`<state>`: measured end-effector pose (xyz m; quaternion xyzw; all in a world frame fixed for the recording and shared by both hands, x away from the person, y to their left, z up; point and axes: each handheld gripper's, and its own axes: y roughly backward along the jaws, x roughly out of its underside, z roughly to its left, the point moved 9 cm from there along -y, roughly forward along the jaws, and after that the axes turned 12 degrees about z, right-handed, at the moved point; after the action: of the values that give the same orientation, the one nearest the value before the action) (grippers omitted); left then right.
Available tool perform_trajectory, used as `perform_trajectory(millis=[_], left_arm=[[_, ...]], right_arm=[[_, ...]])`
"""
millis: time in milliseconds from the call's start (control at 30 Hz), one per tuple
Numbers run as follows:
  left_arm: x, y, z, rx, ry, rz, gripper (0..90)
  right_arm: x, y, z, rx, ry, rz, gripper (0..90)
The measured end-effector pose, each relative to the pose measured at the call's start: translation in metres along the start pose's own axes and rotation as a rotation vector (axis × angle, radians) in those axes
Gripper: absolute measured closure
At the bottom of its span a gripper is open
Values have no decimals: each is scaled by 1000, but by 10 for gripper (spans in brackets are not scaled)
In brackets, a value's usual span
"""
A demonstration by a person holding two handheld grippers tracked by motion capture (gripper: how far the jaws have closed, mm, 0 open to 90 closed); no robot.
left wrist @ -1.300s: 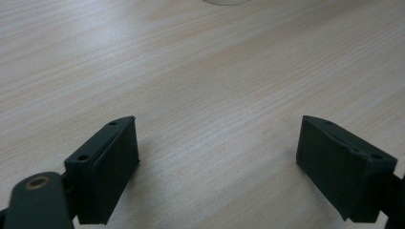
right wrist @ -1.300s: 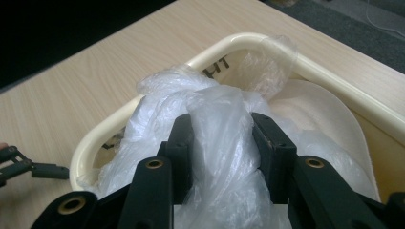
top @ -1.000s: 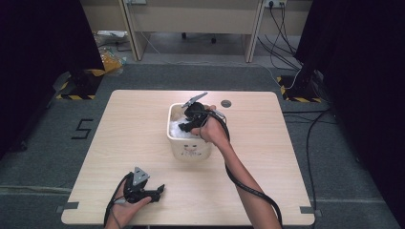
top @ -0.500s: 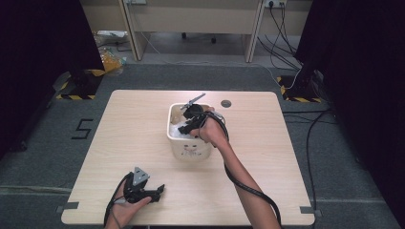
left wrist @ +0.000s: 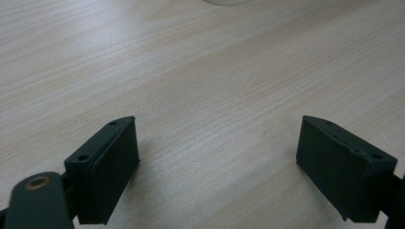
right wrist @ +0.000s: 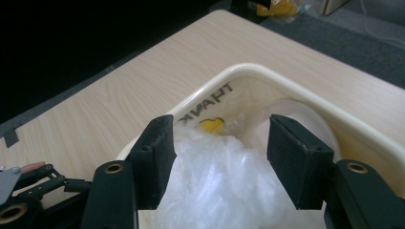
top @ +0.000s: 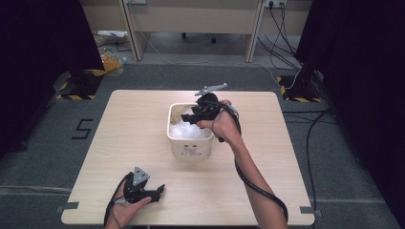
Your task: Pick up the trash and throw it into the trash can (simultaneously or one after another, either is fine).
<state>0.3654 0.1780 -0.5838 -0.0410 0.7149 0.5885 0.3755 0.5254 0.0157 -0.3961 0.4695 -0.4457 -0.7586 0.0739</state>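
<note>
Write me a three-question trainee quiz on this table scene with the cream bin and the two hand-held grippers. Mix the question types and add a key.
1. True or false: the crumpled clear plastic bag lies inside the cream rectangular plastic bin.
2. Which hand-held gripper is over the bin? A) the left hand-held gripper B) the right hand-held gripper C) both
3. Fill in: the left hand-held gripper's jaws stand ____ over the bare light wooden table.

Key
1. True: the bag fills the bin, with a yellow patch showing on it.
2. B: it is over the bin's far rim; its jaws have just been opening, the bag below them, not clamped.
3. Open.
</note>
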Motion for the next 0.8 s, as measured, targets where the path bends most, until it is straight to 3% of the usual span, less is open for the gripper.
perform_trajectory(millis=[433,800], left_arm=[[0,0,0,-1,-2,1,135],[0,0,0,-1,-1,1,135]], right_arm=[[46,51,-25,23,-46,-122,407],[99,70,-38,43,-81,-167,419]])
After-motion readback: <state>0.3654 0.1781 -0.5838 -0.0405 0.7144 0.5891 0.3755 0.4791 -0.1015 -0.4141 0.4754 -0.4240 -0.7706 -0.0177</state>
